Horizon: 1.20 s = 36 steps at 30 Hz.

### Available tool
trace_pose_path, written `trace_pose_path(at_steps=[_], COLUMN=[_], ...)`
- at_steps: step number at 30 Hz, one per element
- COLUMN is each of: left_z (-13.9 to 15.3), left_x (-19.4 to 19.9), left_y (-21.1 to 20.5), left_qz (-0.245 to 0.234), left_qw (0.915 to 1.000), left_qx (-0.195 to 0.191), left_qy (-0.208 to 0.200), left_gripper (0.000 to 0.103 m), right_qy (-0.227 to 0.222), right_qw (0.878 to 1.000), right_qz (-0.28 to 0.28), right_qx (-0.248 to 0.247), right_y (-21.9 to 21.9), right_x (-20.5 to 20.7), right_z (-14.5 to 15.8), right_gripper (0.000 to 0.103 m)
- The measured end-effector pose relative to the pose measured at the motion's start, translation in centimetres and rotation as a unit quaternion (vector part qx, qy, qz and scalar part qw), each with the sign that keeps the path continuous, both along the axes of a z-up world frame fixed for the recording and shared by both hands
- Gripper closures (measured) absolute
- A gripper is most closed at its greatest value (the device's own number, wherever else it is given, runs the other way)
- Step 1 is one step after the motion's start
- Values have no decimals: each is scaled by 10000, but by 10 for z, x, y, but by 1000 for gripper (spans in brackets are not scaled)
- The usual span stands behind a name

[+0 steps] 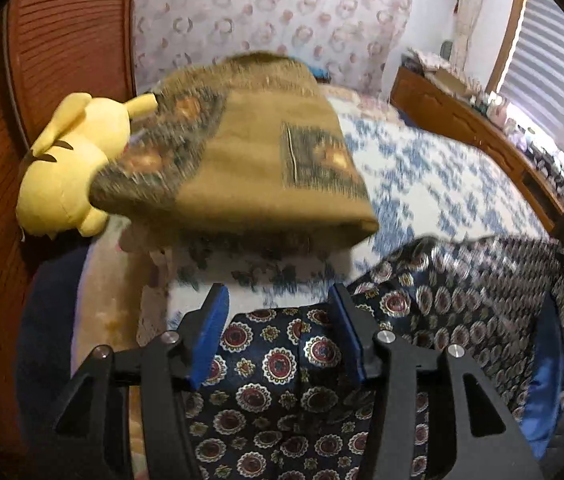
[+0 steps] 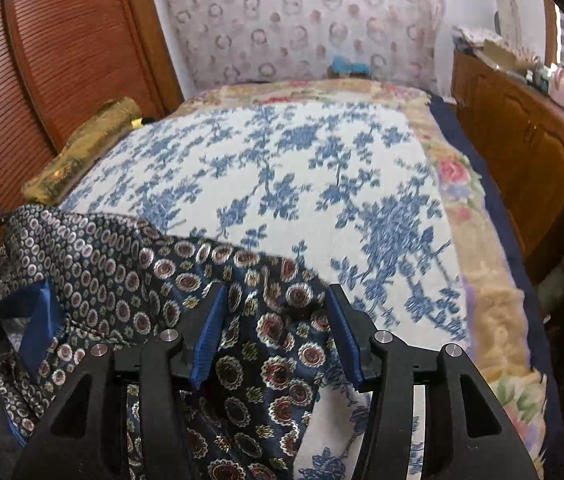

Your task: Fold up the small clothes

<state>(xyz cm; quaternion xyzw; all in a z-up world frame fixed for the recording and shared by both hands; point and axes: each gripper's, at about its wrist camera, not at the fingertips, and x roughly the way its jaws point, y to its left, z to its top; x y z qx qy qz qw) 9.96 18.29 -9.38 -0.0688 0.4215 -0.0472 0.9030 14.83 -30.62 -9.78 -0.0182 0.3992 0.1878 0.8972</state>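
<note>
Navy medallion-print garment lies rumpled at the near edge of the bed, both the left gripper and right gripper poised over it, jaws half-spread and gripping nothing, so I'd pinch opposite corners evenly before drawing the cloth flat.

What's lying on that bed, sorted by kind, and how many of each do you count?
Navy patterned silky garment with round medallions: 1
Folded mustard-brown blanket: 1
Yellow plush toy: 1
Blue-and-white floral bedspread: 1
Total: 4
Both handheld grippers, left and right, are open above the garment.
</note>
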Motion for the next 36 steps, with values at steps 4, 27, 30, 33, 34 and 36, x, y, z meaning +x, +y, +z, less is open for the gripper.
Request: trace_pose_path(at_steps=[4, 27, 30, 33, 34, 36], left_z=[-11, -10, -11, -9, -8, -5], left_x=[-5, -51, -58, -71, -75, -84], left_y=[-6, -36, -36, -36, -37, -38], left_qz=[-52, -286, -226, -167, -166, -235], left_qw=[9999, 9982, 9986, 9992, 9993, 9994], left_qx=[104, 515, 468, 350, 321, 235], left_qy=[106, 140, 107, 67, 53, 15], left_gripper=[52, 60, 60, 60, 60, 60], right_qy=[98, -346, -376, -374, -370, -359], right_qw=[9999, 9978, 9974, 9973, 9973, 9975], right_qz=[91, 511, 535, 521, 509, 492], right_qx=[-87, -252, -292, -366, -374, -370], right_y=[4, 14, 18, 20, 20, 19], right_x=[-2, -47, -44, -41, -40, -38], right_z=[-9, 12, 12, 10, 10, 9], right_gripper=[62, 97, 93, 88, 87, 87])
